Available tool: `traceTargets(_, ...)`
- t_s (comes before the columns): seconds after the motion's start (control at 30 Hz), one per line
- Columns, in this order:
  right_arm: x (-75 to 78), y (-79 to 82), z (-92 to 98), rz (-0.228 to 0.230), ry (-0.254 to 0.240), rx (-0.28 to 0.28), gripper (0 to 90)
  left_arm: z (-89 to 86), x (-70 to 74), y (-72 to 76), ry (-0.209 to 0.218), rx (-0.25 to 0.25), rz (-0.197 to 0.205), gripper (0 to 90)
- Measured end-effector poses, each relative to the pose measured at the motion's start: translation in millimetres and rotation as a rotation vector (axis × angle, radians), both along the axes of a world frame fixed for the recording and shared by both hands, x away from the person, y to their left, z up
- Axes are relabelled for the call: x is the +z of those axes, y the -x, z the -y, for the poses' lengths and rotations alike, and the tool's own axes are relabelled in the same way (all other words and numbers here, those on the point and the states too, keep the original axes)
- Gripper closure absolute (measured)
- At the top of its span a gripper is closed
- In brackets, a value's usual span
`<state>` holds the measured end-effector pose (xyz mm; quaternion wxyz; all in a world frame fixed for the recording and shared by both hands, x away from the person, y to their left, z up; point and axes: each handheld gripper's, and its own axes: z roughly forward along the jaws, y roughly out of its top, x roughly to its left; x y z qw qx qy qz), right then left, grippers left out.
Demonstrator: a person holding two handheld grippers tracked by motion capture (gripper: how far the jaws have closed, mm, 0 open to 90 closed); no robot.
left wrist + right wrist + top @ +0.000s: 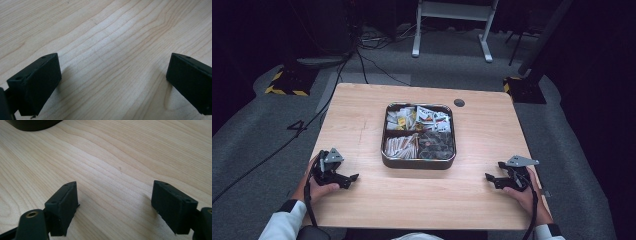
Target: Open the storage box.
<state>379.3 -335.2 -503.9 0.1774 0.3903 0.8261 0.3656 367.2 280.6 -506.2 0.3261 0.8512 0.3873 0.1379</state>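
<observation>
Nothing is started yet: the left claw and right claw rest wide open and empty on the desk. The packet-filled tin sits mid-desk between them, so I judge a reach inward comes next.

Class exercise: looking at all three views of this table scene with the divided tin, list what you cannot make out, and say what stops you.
1. Contents of the tin, high view: the packets in its four compartments are too small to identify; printing unreadable.
2. Dark disc on the table, high view: too small to tell what it is.
3. Dark shape, right gripper view: cut off by the top edge.
4. The person's arms, high view: cut off by the bottom edge.
</observation>
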Motion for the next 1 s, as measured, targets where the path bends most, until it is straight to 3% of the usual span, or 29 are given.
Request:
traceTargets(0.33,0.7,1.1,3.9,-0.005,0.009,-0.025,22.0,-0.3,0.1,0.5,0.001,-0.001,-0.003,0.2)
traceTargets(0.5,4.4,-2.1,3.6,-0.038,0.019,-0.040,24.5,-0.6,0.1,0.8,-0.001,-0.002,0.000,0.2)
traceTargets(0.57,6.5,-4.2,4.5,-0.049,-0.004,-0.041,22.8,-1.0,0.1,1.5,-0.003,-0.002,0.002,0.3)
traceTargets(0.7,14.9,-8.9,4.5,-0.035,-0.051,-0.016,23.9,-1.2,0.0,2.6,-0.001,0.000,0.000,0.4)
traceTargets(1.0,39.9,-26.8,-18.0,0.010,-0.038,0.074,27.7,-1.6,0.0,2.3,0.001,-0.007,-0.002,0.3)
